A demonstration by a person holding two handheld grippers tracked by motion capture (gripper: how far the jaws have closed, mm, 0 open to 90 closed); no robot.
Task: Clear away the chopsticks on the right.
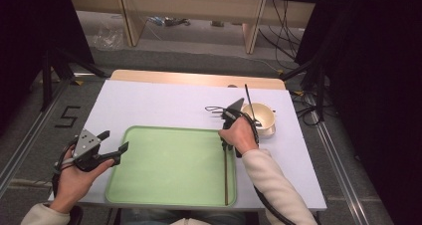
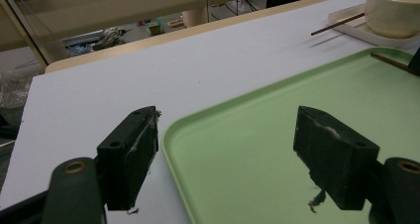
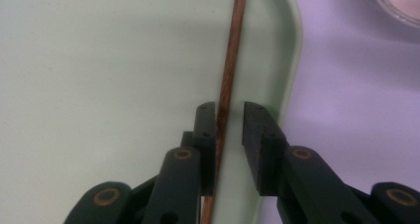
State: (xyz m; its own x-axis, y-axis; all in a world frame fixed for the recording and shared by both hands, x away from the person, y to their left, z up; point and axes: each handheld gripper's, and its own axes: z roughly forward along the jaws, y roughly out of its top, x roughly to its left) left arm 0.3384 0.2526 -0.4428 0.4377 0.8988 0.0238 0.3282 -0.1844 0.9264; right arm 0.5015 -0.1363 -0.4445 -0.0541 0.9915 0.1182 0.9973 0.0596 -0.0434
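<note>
— So, from the high view, where was everything?

— A thin brown wooden chopstick (image 1: 226, 177) lay along the right inner edge of the shallow pale-green plastic tray (image 1: 164, 185), which sat on the white table (image 1: 149, 100). The right gripper (image 1: 225, 148) pointed down over the stick's far end. The left gripper (image 1: 115, 143) hovered just off the tray's left rim, apart from it. A cream round bowl (image 1: 260, 116) stood beyond the tray's right corner, with a dark utensil leaning in it.

— And the left gripper view?

— Its jaws stood wide, nothing between them — one pad over the table, the other over the tray floor.

— The right gripper view?

— There the chopstick (image 3: 229, 75) ran up between the jaws, close beside the tray's raised rim (image 3: 292, 50). It lay against the left pad (image 3: 205, 130), while a clear gap showed to the right pad (image 3: 255, 135), so the grip looked slack — narrow, not clamped.

— How would it handle?

— Light, stiff and smooth, I'd judge, and apt to roll or swivel if pinched at one end. Taking it nearer the middle, squarely across its width, seemed the safer hold; the rim beside it left little room for the outer jaw.
</note>
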